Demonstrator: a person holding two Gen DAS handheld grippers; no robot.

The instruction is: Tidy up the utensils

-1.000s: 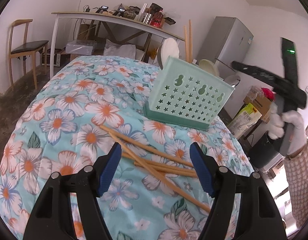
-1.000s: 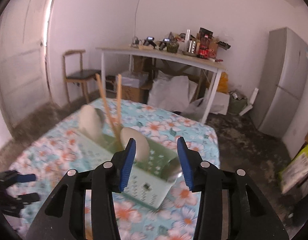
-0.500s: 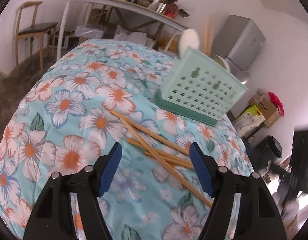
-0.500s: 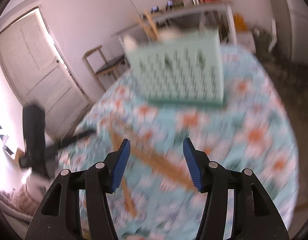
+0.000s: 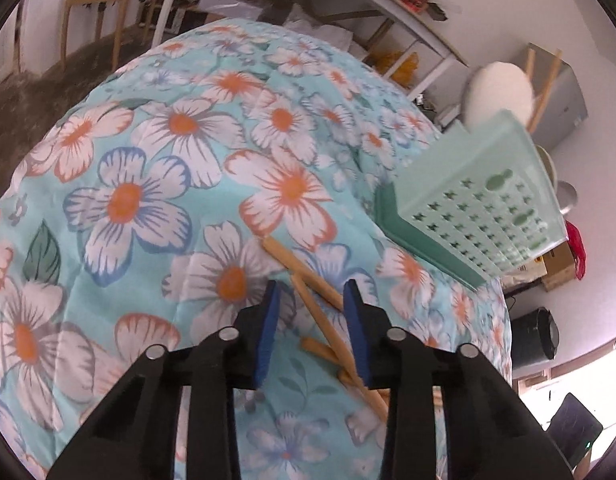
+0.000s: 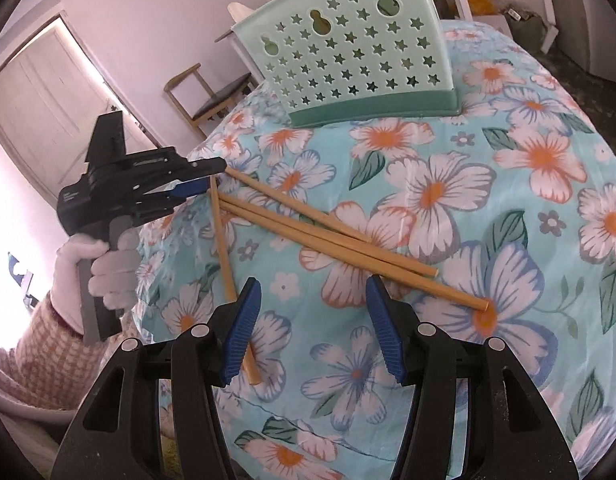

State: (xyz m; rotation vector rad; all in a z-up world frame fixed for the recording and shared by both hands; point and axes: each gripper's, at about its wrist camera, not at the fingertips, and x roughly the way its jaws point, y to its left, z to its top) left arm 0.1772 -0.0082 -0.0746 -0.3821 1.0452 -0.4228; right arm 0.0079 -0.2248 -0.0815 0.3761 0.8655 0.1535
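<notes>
- flowered tablecloth, green basket at its far side.
- chopsticks lie loose, one running lengthwise between my left gripper's closing jaws, not yet pinched.
- right gripper spread, empty, farther.

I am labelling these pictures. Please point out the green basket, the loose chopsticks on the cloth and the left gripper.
green basket [image 6: 348,52], right wrist view, on its star-holed front wall.
loose chopsticks [image 6: 328,236], right wrist view, on one stick's middle.
left gripper [image 5: 310,300], left wrist view, between its fingertips, jaws closing around the chopsticks.
</notes>
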